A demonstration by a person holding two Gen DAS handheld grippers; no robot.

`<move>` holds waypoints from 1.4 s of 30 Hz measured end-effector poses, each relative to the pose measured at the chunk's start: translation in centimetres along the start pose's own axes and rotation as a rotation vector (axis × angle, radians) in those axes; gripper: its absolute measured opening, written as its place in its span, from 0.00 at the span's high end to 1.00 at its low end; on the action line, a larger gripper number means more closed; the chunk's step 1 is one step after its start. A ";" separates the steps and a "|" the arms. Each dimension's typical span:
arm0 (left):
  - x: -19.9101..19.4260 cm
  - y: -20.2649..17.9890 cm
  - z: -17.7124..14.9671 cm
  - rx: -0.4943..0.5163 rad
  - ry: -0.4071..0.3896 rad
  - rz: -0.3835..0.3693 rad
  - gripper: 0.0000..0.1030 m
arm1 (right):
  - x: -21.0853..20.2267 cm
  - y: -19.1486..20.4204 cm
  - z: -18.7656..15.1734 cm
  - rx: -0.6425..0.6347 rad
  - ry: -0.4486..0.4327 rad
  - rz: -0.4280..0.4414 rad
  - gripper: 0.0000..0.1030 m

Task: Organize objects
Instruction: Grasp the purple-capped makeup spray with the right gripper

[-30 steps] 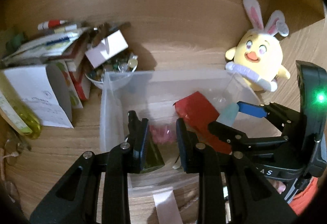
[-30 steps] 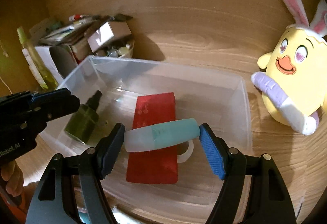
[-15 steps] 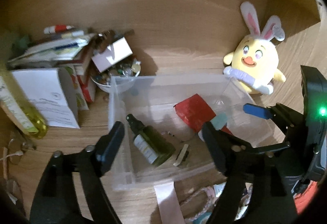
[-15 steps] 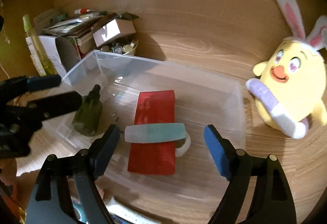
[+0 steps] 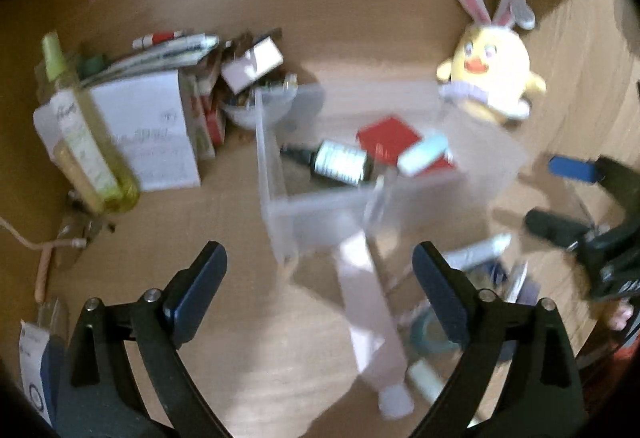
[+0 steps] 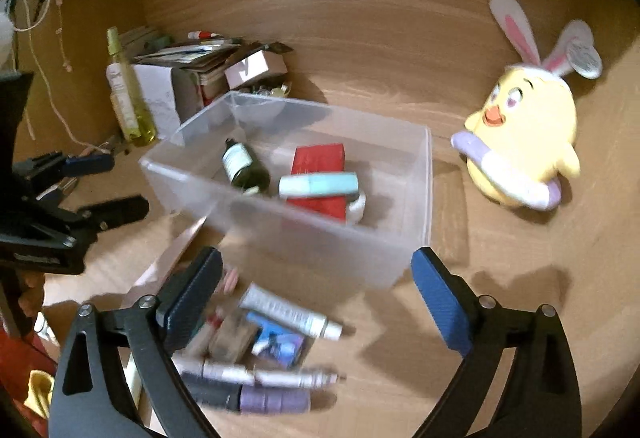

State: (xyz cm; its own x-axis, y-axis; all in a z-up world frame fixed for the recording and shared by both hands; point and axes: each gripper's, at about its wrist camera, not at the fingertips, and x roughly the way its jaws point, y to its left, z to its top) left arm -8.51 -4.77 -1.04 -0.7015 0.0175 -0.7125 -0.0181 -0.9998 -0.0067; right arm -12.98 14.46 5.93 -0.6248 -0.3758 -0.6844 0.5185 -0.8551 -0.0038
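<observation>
Mostly blurred: left gripper [image 5: 316, 286] and right gripper [image 6: 316, 294] jaws apart, empty; loose tubes [image 6: 292, 314] indistinct before bin [image 6: 320, 238].

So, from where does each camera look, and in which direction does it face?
Left wrist: sits on the left tool, above the desk, facing the clear bin and the bunny plush; its open fingers show, and the right tool at the right edge.
Right wrist: sits on the right tool, facing the same bin; the left tool shows at left.
Both views share the bin, green bottle and plush.
</observation>
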 end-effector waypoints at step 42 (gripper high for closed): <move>-1.2 -0.8 -8.8 -0.058 0.078 -0.031 0.79 | 0.7 2.2 -8.5 0.074 0.092 0.128 0.13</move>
State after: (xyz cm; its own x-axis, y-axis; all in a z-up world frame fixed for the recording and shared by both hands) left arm -1.34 -4.02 -6.34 -0.6435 0.0503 -0.7638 0.0040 -0.9976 -0.0691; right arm -7.28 15.33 -0.80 -0.4990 -0.4517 -0.7396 0.5436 -0.8278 0.1387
